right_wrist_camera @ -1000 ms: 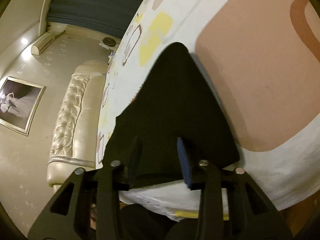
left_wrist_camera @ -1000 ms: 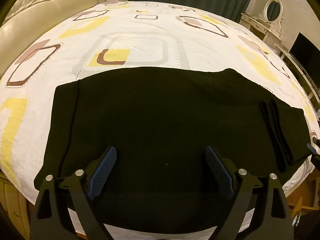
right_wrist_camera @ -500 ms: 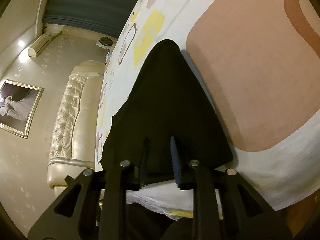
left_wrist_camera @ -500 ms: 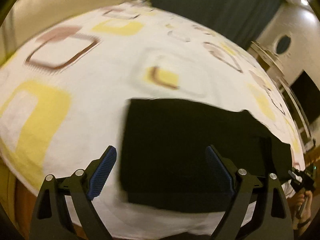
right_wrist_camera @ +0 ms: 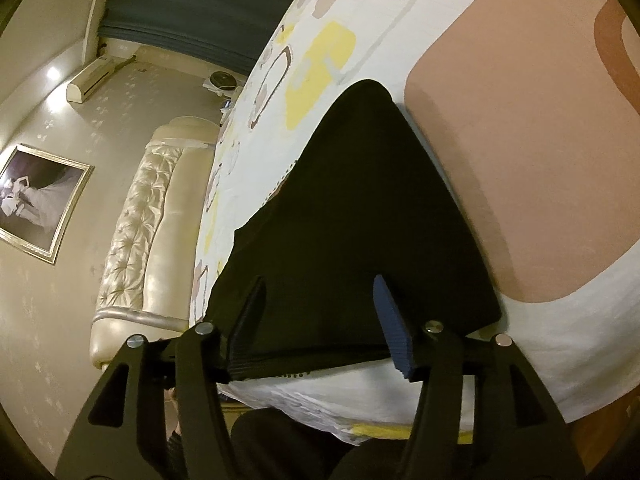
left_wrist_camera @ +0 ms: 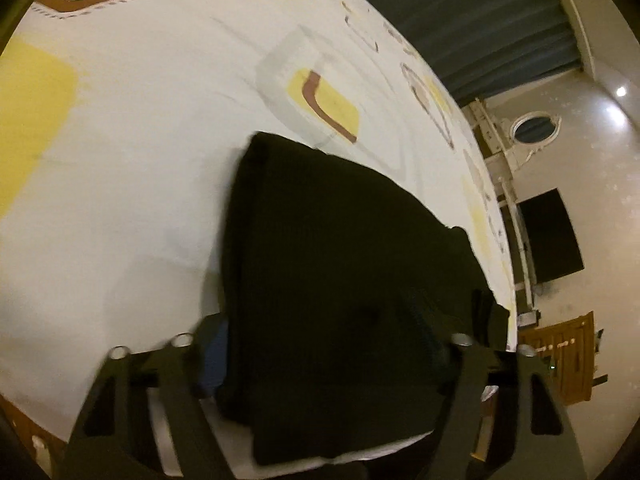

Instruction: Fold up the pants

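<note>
1: Two tools are seen over the bed (left_wrist_camera: 140,140). Where are the pants (left_wrist_camera: 340,240) kept?

2: The black pants are laid flat on the patterned sheet near the bed's front edge, already doubled into a thick stack. A free end is seen toward the right tool (right_wrist_camera: 320,284), while the folded side is faced by the left tool (left_wrist_camera: 320,320).

1: How is the right tool held?

2: Its jaws have just been opening. They are parted about halfway, and the edge of the pants (right_wrist_camera: 360,200) is straddled but not pinched; the cloth is left resting on the bed (right_wrist_camera: 520,120). That end is judged to have been set down so that it stays put.

1: And the left tool?

2: Its jaws have just been closing, and the folded side of the stack is enclosed between them. One blue pad is seen just beside the cloth; the other is lost against the dark fabric, so whether the stack is truly gripped cannot be told.

1: Why is that side approached?

2: A further fold is probably intended, with that side carried across toward the free end.
</note>
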Tool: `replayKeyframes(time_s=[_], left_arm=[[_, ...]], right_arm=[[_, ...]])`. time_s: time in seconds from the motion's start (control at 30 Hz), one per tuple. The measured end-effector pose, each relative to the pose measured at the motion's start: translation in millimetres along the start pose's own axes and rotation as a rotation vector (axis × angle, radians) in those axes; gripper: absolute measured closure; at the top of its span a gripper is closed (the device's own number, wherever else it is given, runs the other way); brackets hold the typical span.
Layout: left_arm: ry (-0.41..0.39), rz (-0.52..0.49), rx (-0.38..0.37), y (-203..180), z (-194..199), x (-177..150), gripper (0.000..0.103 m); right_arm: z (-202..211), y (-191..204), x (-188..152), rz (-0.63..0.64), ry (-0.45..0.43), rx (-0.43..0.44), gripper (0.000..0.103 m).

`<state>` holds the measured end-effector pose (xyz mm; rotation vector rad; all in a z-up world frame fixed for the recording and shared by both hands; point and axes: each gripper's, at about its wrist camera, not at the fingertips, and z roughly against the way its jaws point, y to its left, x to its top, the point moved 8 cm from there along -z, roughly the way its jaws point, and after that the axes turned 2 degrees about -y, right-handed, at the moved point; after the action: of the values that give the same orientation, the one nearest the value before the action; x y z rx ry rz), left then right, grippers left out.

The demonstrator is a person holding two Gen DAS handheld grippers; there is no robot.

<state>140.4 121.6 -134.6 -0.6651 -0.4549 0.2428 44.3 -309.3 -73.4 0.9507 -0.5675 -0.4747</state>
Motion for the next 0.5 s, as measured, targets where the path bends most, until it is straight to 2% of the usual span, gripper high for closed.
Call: replayKeyframes(time_s=[0.03,0.1,0.17,0.23,0.27,0.4,0.5], left_arm=[[0.003,-0.005,0.012,-2.1,-3.5,1.1,0.057],[0.053,0.013,-0.006,-7.2,-12.4,-0.7,0.083],[0.051,0.01,0.019,-12.9,-13.8,1.0,0.086],[0.039,-0.037,0.049,-22.2,-9.2,2.5,0.087],[0.031,-0.053,0.058,-27.9,-5.1,3.4,0.088],[0.002,-0.049,0.028,-46.1,14.1,10.4,0.089],[-0.017,-0.088,0.031,-73.8,28.8,13.7,0.089]], right_arm=[[0.3,0.5,-0.4,0.0,-0.002,0.006,0.044],[0.6,2.1,-0.4,0.002,-0.003,0.016,0.042],[0.5,3.5,-1.0,0.007,-0.004,0.02,0.04],[1.2,7.3,-1.0,0.009,-0.01,0.039,0.031],[1.7,9.7,-0.9,0.013,-0.014,0.045,0.03],[1.1,16.0,-1.5,0.039,-0.019,0.03,0.026],[1.8,18.9,-1.5,0.052,-0.018,0.016,0.025]])
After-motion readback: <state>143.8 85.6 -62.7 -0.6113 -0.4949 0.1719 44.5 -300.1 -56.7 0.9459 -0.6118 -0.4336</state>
